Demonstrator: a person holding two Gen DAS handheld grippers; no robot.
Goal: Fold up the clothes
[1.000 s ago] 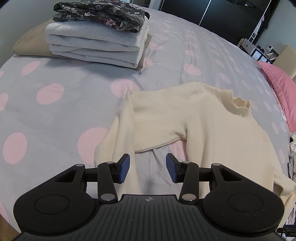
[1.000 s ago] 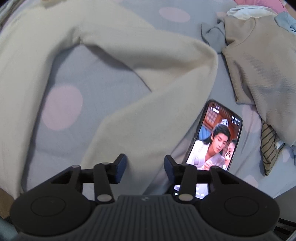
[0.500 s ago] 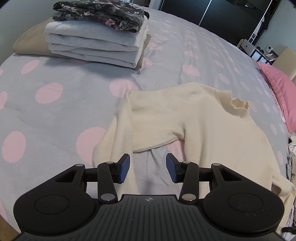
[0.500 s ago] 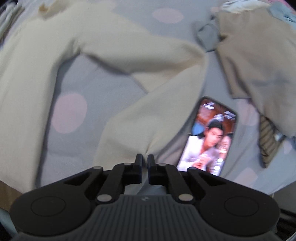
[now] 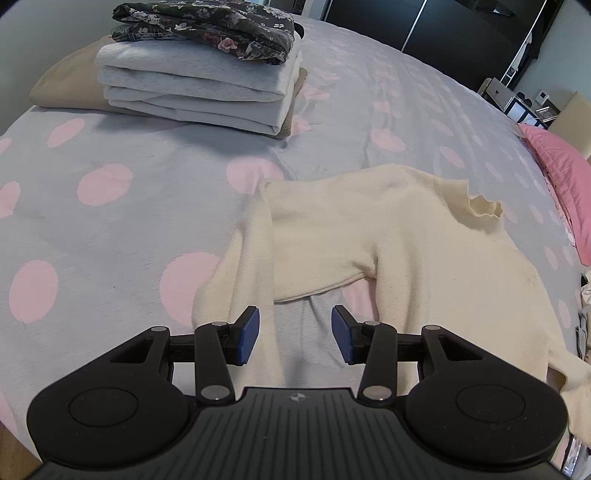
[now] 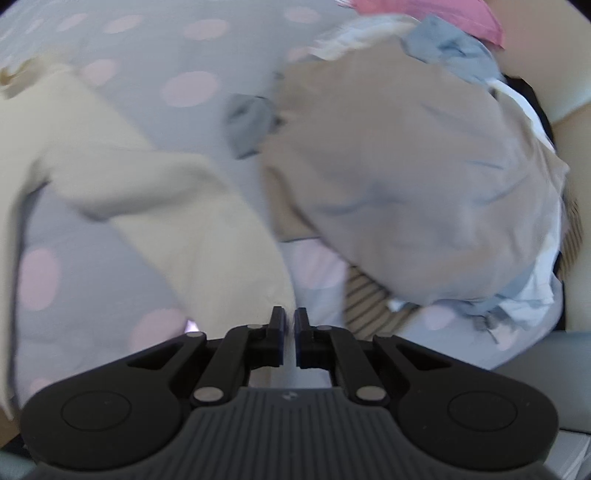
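Progress: folded stack (image 5: 195, 85) lies beyond the cream sweater (image 5: 388, 236), spread unfolded mid-bed (image 5: 110, 229). Left gripper (image 5: 295, 334) fingers released; right gripper (image 6: 289, 325) fingers clenched on its sleeve (image 6: 207, 236). Unfolded pile (image 6: 413, 192) right of sweater.

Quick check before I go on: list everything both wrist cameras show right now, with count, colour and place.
Bedspread: one, grey with pink dots, under everything.
Cream sweater: one, spread flat mid-bed, sleeves bent inward; one sleeve end runs to the right gripper's tips.
Folded stack: one pile, grey-white pieces on a tan one, far left of the bed.
Floral garment: one, dark, on top of that stack.
Pink pillow: one, at the right edge of the bed.
Unfolded heap: one, beige, grey-blue, white and striped pieces, right of the sweater; blurred.
Left hand-held gripper: one, black with blue pads, open, nothing between them.
Right hand-held gripper: one, black, shut at the cream sleeve end.
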